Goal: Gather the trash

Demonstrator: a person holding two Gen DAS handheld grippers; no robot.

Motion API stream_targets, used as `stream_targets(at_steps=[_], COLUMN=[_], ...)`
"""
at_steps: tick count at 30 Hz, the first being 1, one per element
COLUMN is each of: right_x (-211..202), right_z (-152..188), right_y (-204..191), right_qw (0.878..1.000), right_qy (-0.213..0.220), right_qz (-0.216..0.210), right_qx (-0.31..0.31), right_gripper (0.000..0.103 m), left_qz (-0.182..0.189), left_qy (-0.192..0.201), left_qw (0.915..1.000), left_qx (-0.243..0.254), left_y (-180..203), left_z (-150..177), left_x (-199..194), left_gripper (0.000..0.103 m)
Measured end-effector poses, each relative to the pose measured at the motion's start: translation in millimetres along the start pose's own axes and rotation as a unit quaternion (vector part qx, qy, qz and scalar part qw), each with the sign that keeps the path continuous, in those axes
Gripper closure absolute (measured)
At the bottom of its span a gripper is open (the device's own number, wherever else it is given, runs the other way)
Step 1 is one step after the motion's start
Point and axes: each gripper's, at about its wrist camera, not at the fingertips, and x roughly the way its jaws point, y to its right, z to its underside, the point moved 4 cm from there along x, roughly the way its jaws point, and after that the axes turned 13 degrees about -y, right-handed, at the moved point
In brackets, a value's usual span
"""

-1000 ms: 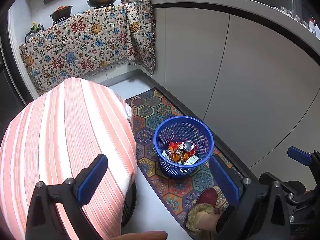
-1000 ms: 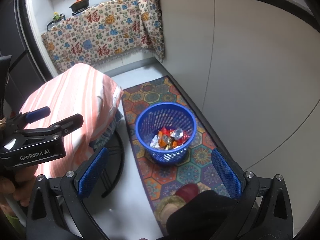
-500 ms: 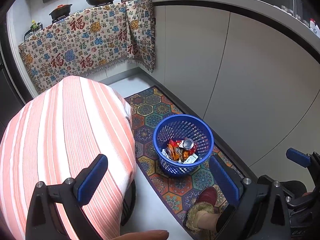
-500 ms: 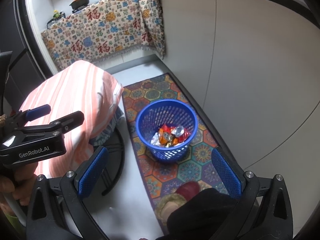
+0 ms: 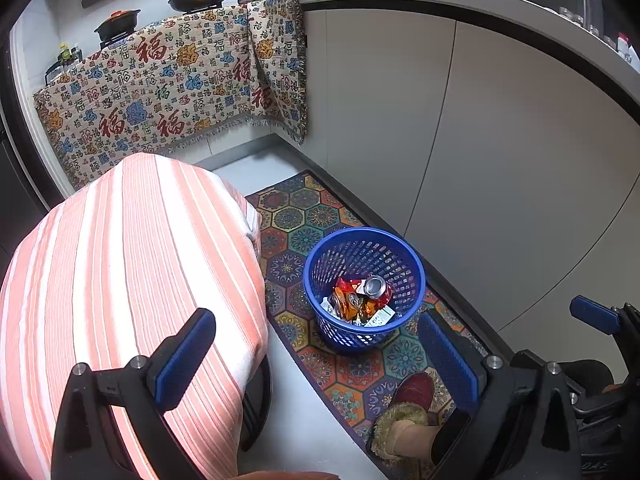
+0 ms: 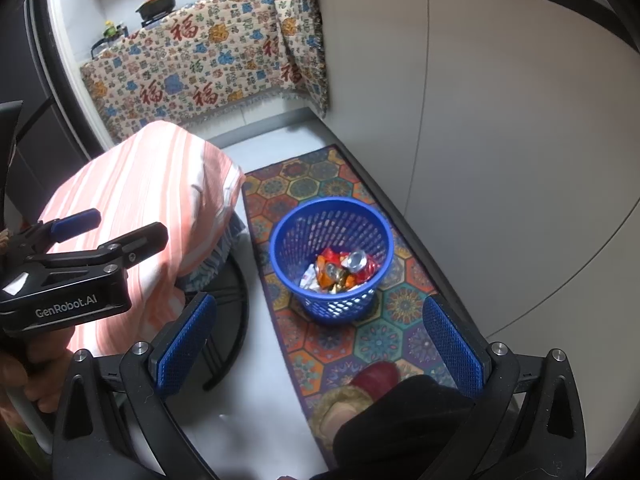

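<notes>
Little has moved since the earlier frames: both grippers only drifted a bit, and the bin sits in nearly the same place in each view. From the left wrist view, the left gripper (image 5: 316, 354) hangs high over the floor with its jaws wide apart and nothing between them. The bin (image 5: 320, 252) stands on the mat (image 5: 288, 216), close to the cabinet (image 5: 500, 140), probably so it stays out of the walking path. Inside it lie a can (image 5: 374, 286) and wrappers (image 5: 348, 300), so the trash looks already collected. A table (image 5: 120, 260) under striped cloth fills the left side, and I see no trash on it. A slipper (image 5: 414, 390) rests on the mat near the bin. The right gripper (image 5: 592, 314) shows only partly at the right edge. From the right wrist view, the right gripper (image 6: 320, 340) is also opened wide and holds nothing; it points down toward the bin (image 6: 280, 236), where the can (image 6: 356, 260) lies on top of the wrappers (image 6: 332, 274). The left gripper (image 6: 116, 230) is at the left edge, over the table (image 6: 152, 176), its fingers apart and empty. I judge the task is near its end.
</notes>
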Motion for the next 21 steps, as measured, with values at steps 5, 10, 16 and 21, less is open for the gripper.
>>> stream_targets(at_steps=[5, 10, 16, 21], right_x=[0.2, 1.2, 2.2, 2.6], right_z=[0.1, 0.1, 0.7, 0.8], right_y=[0.4, 2.6, 3.2, 4.2], right_qw=[1.0, 1.0, 1.0, 1.0], right_qy=[0.0, -0.001, -0.003, -0.005], right_qz=[-0.001, -0.002, -0.001, 0.0], right_qx=[0.001, 0.005, 0.008, 0.012], right_gripper=[0.0, 0.0, 0.0, 0.0], left_qz=[0.0, -0.001, 0.001, 0.003], left_qy=[0.0, -0.002, -0.002, -0.006], left_qw=[1.0, 1.0, 0.9999, 0.9999], left_qx=[0.001, 0.005, 0.013, 0.008], left_y=[1.6, 4.4, 6.9, 4.0], left_z=[0.1, 1.2, 3.1, 3.7], left_x=[0.0, 1.9, 2.6, 3.3], left_gripper=[0.0, 0.0, 0.0, 0.001])
